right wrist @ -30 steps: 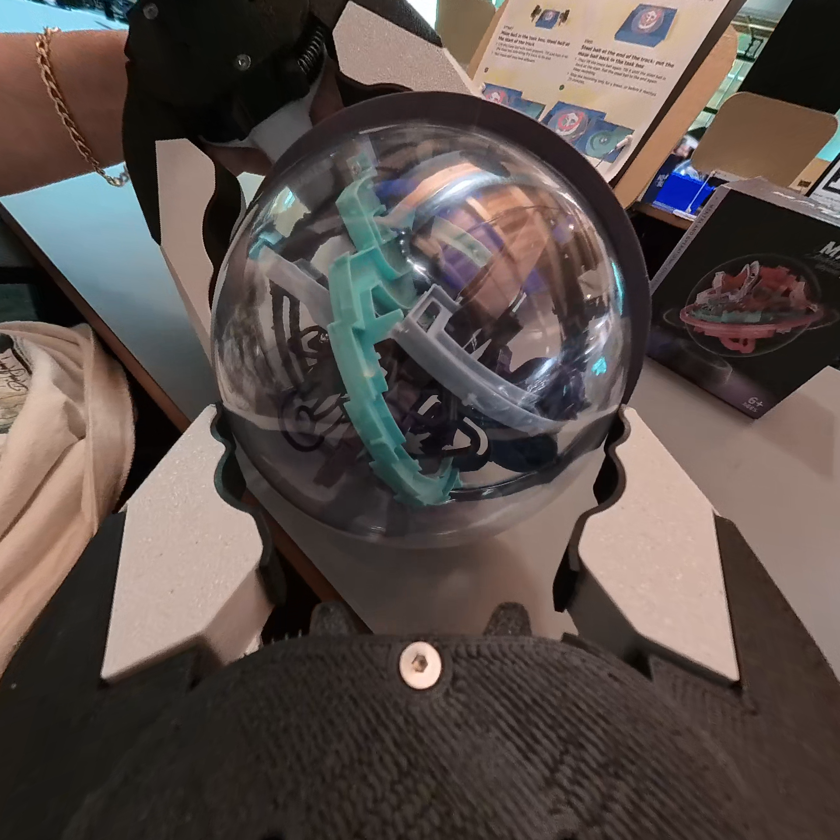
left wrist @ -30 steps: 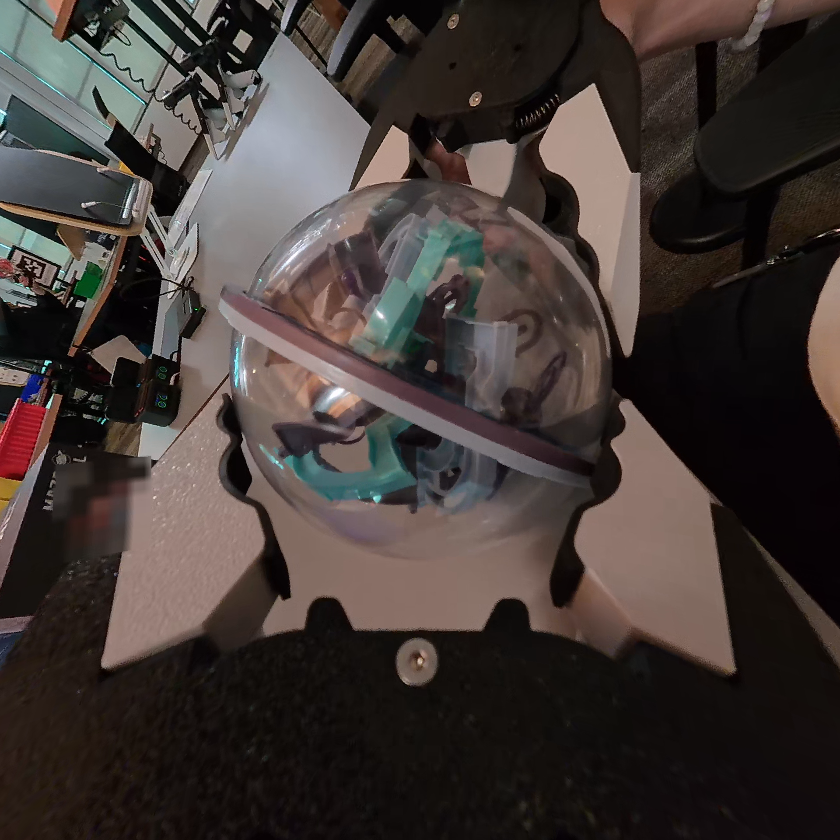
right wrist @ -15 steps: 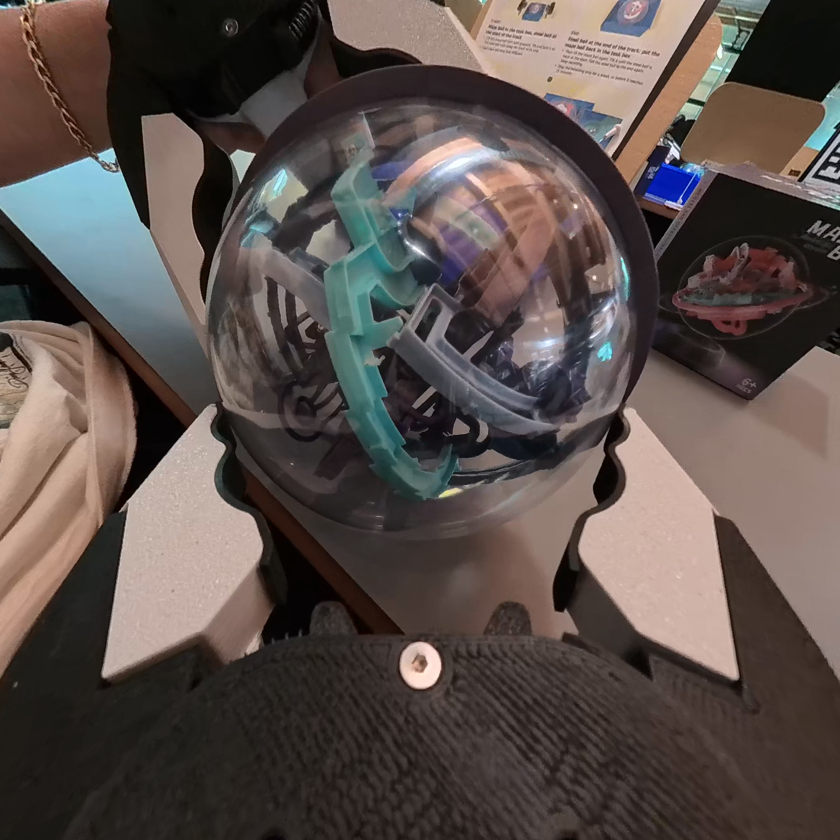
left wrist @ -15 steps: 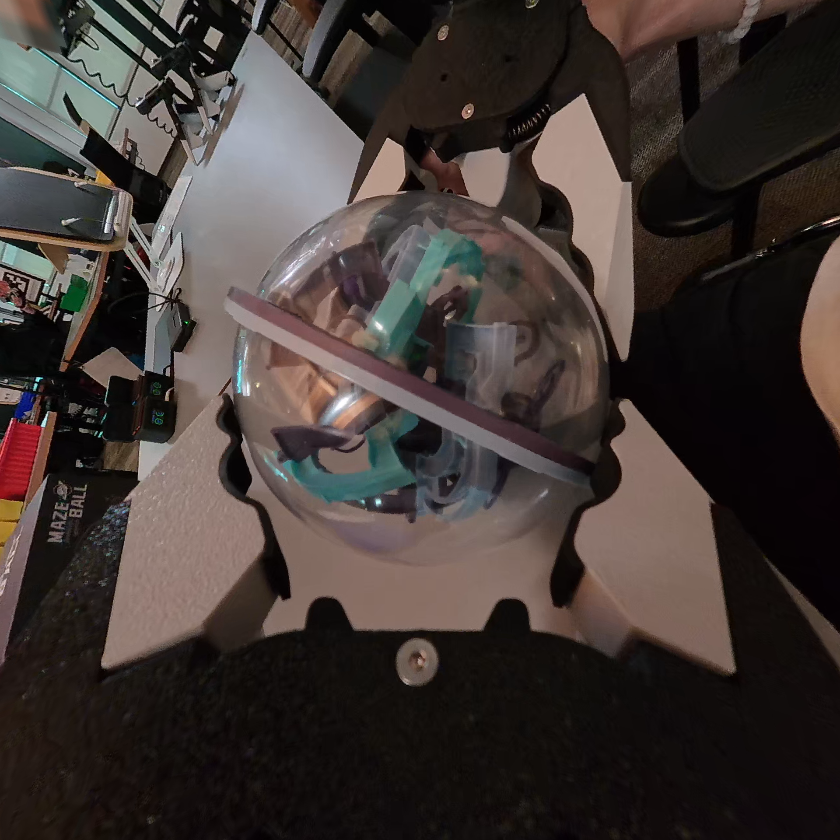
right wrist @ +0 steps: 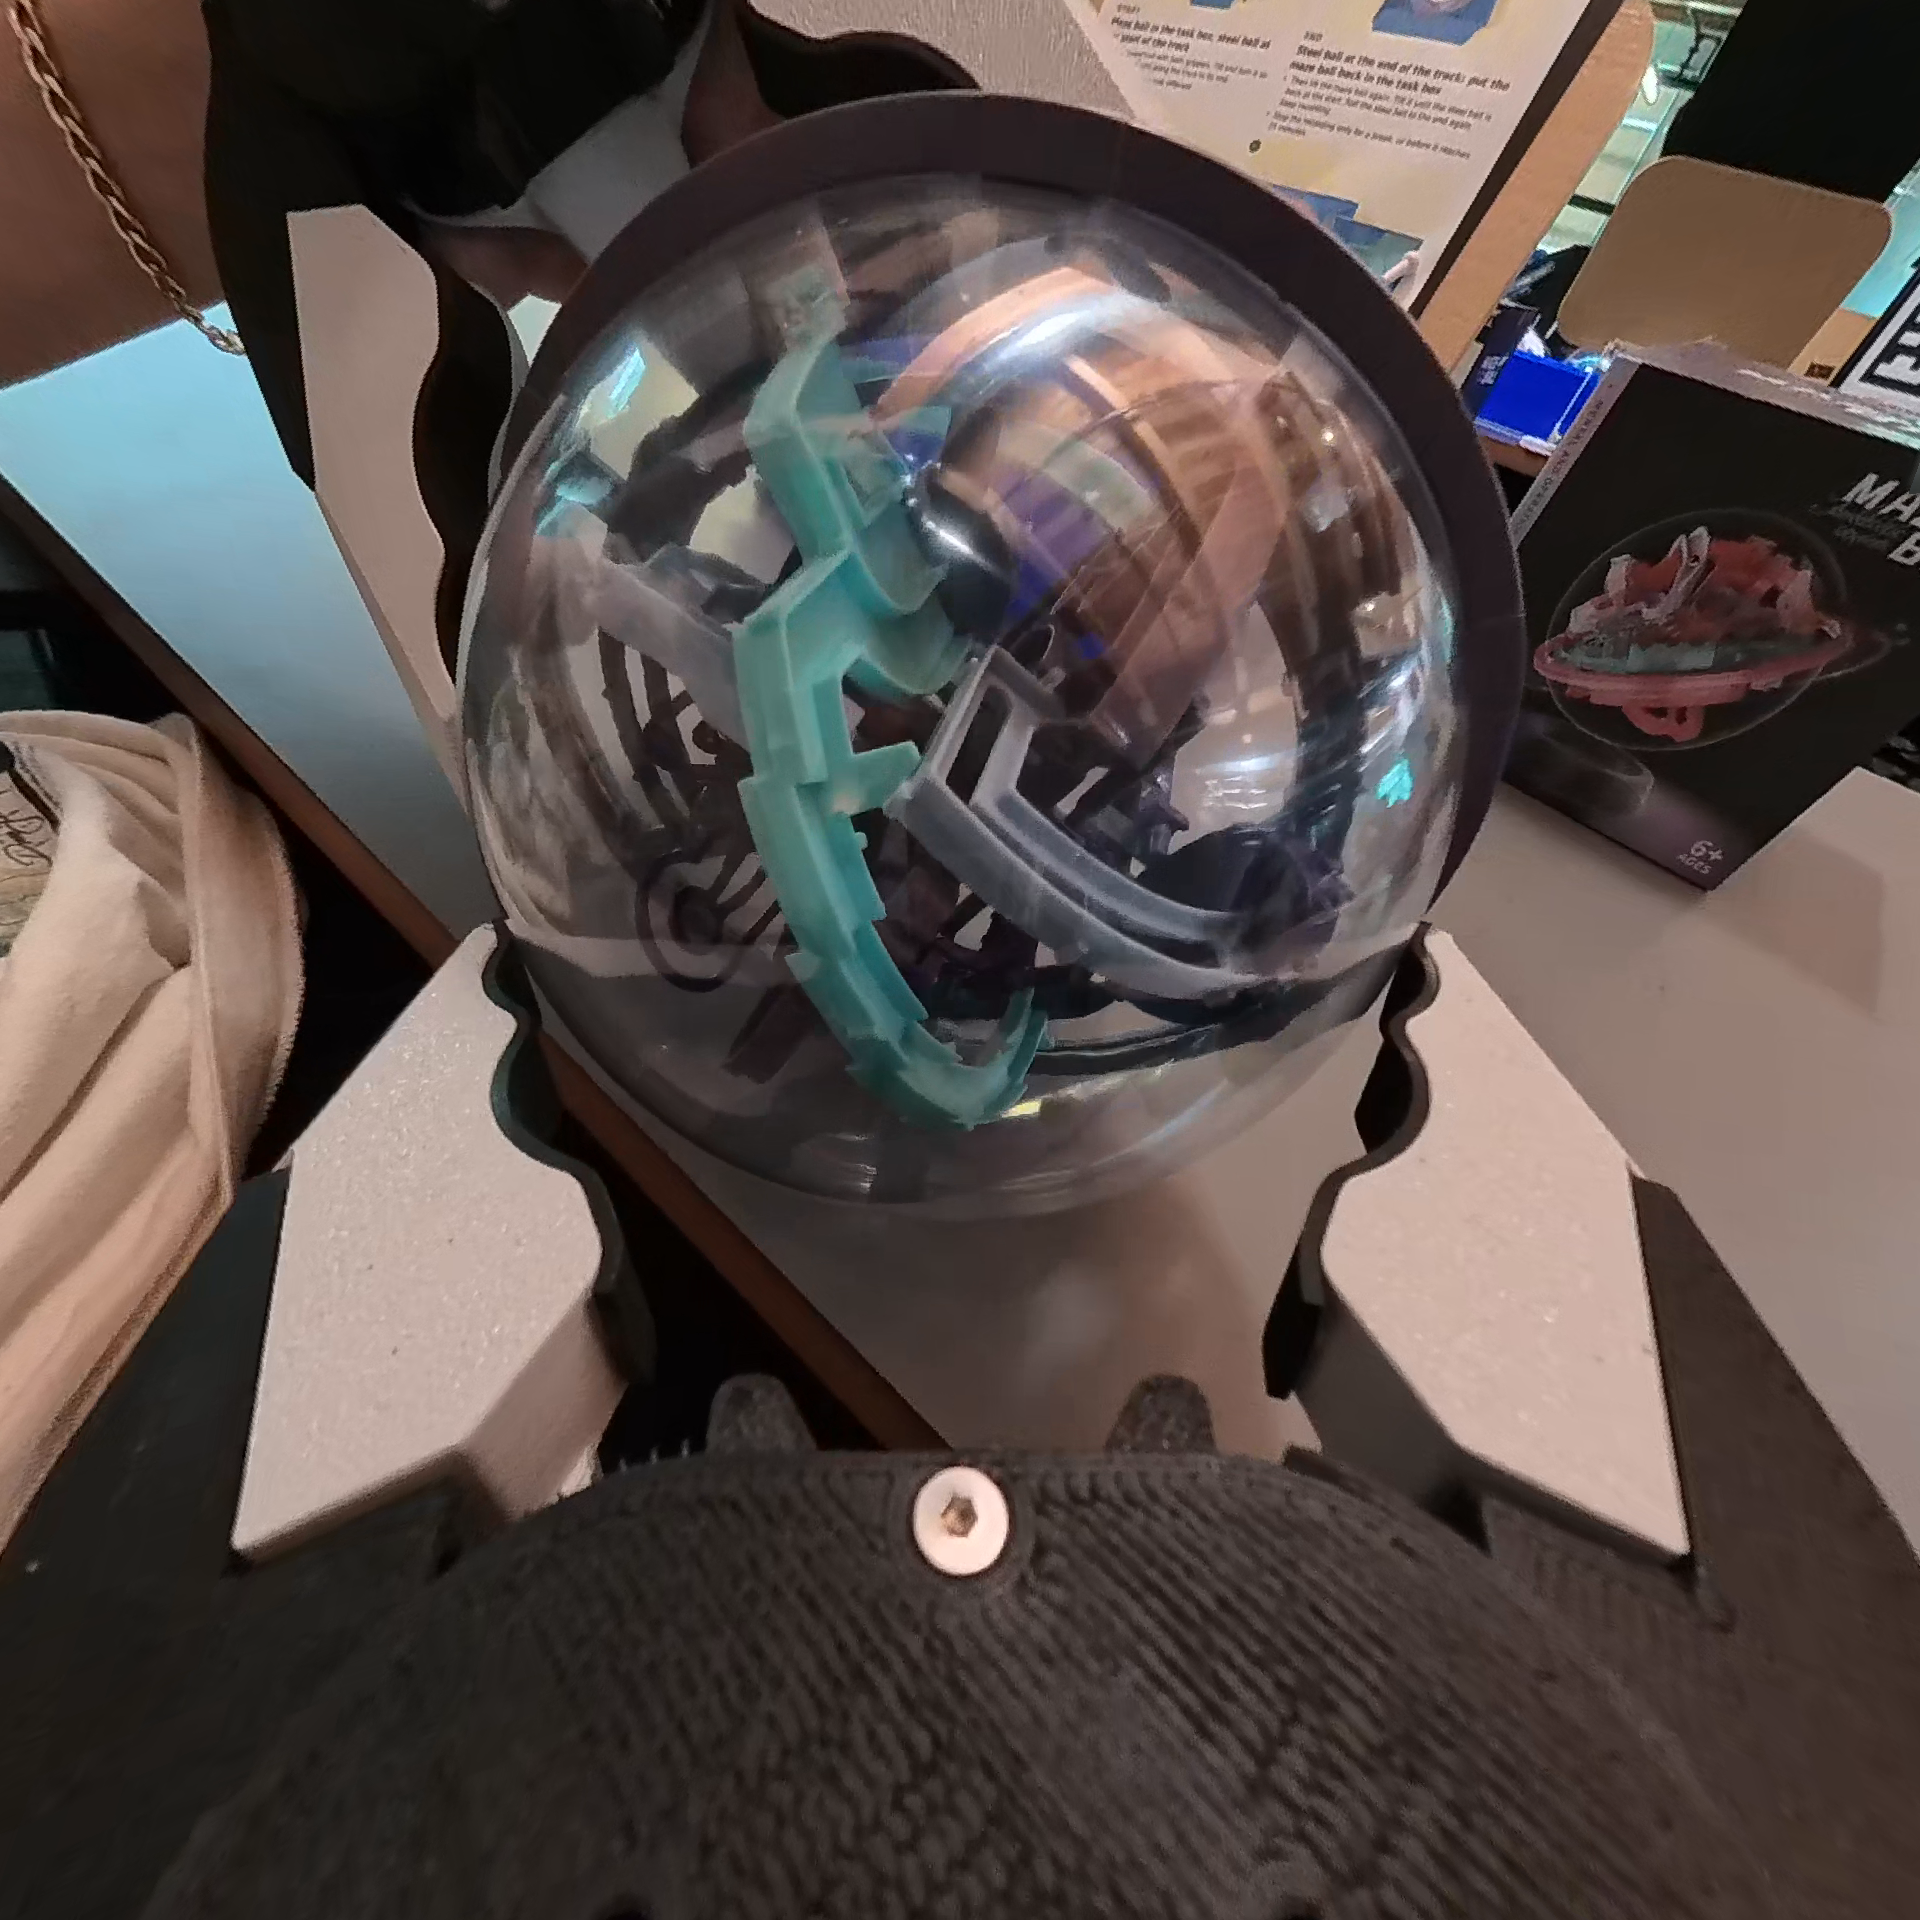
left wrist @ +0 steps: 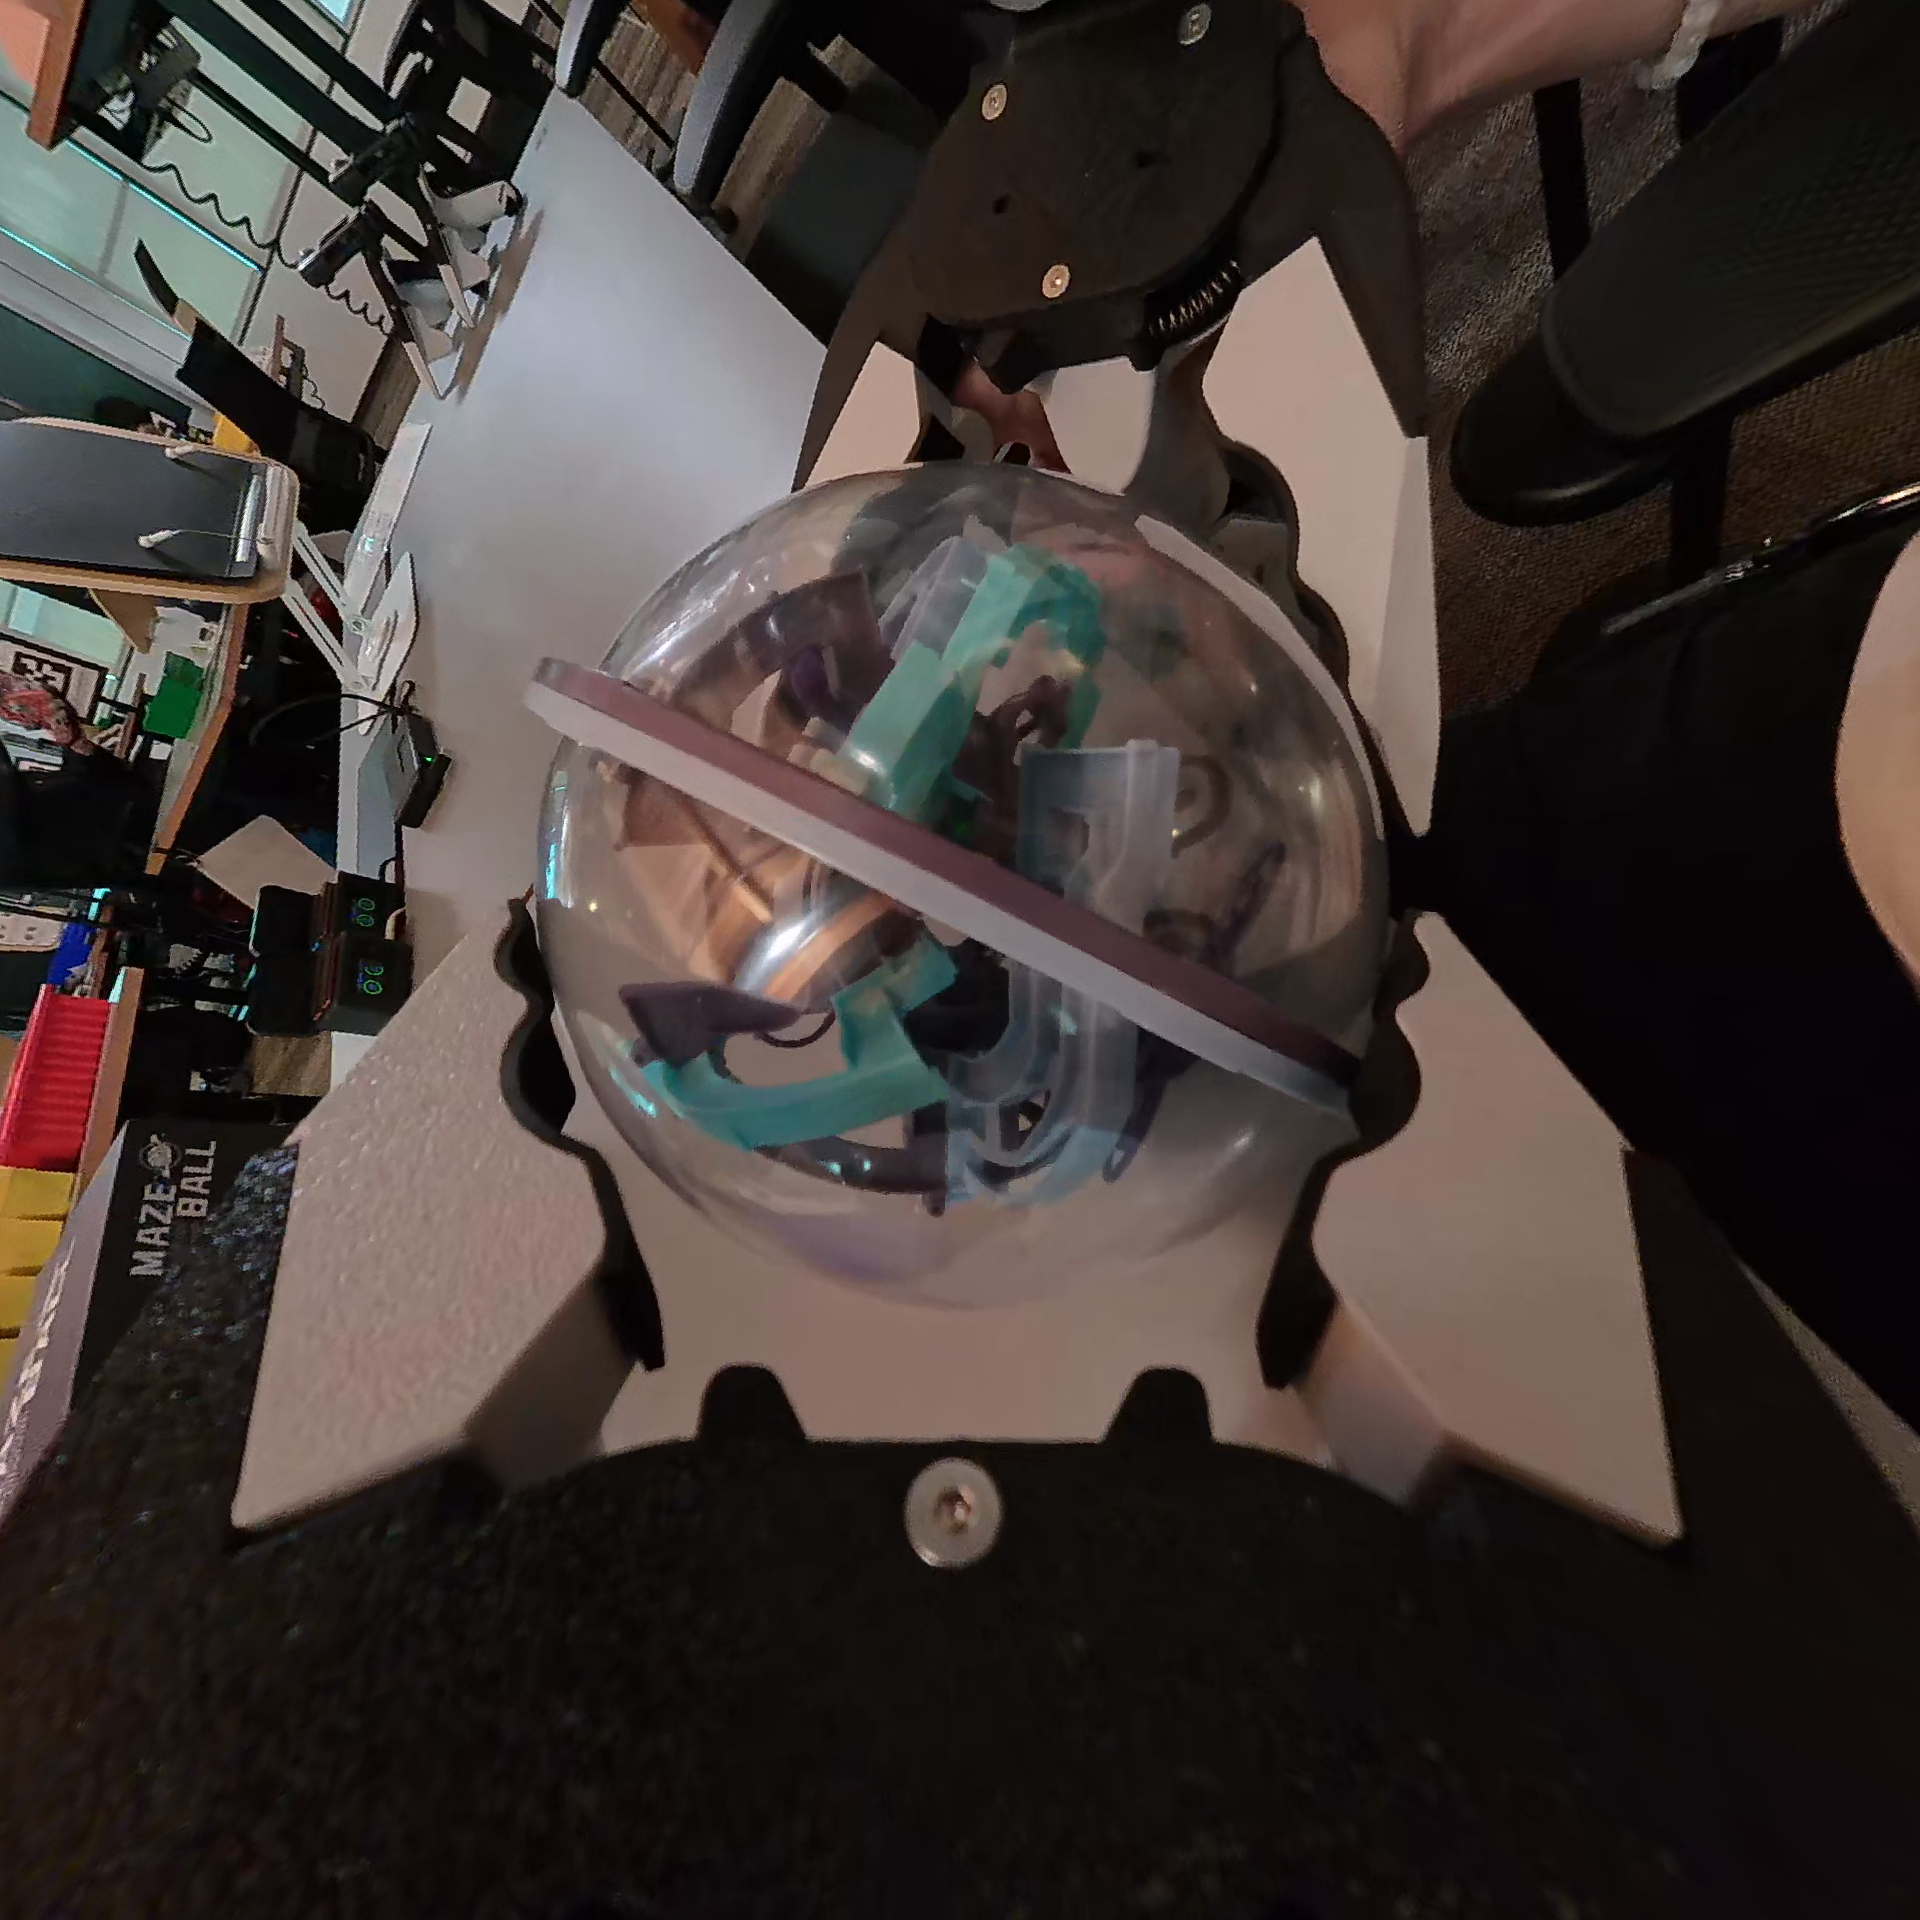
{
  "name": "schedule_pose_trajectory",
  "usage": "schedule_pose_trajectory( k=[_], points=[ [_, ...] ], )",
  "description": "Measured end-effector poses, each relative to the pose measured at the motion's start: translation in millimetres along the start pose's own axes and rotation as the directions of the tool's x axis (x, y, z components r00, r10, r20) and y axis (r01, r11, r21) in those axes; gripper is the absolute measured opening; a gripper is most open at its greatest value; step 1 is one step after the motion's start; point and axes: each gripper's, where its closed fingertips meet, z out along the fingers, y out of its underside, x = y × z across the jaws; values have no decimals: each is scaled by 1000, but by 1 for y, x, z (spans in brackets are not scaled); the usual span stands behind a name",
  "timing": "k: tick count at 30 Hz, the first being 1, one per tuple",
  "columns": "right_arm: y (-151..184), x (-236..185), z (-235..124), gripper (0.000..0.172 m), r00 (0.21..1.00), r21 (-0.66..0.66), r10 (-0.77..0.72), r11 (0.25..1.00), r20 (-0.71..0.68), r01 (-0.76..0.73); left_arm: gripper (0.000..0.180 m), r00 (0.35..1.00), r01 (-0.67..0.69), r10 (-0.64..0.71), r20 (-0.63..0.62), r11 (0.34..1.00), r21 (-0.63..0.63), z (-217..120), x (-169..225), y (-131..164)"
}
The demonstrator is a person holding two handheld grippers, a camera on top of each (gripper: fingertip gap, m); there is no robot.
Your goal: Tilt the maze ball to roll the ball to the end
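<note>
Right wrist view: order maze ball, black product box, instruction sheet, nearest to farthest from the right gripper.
1. maze ball: clamped between the right gripper pads, centre.
2. black product box: on the table, to the right, behind the ball.
3. instruction sheet: propped up at the top, farthest back.

Steel ball inside the maze ball [right wrist: 977, 644] cannot be found.

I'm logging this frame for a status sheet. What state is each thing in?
Maze ball: held off the table between both grippers, its rim band tilted.
Left gripper: both pads pressed on the maze ball's sides.
Right gripper: both pads pressed on the maze ball's sides.
Steel ball: not identifiable inside.
Maze ball box: standing on the table, closed.
</note>
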Motion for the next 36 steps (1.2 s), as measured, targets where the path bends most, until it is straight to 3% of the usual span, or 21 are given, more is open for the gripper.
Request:
schedule_pose_trajectory(
  k=[1,7,19,36],
  points=[
    [0,0,1,154,1000,-3,-2,1000,0,2,149,1000,-4,5,1,1000,-3,0,0,0],
    [-1,1,4,154,1000,-14,5,1000,10,-5,149,1000,16,-16,2,1000,-5,-2,-2,5],
    [-12,6,21,154,993,2,49,999,107,-50,149,982,186,-186,28,982,21,-10,-11,25],
    [-11,8,20,154,990,13,57,998,131,-60,149,978,204,-204,35,979,15,-8,-12,24]
  ],
)
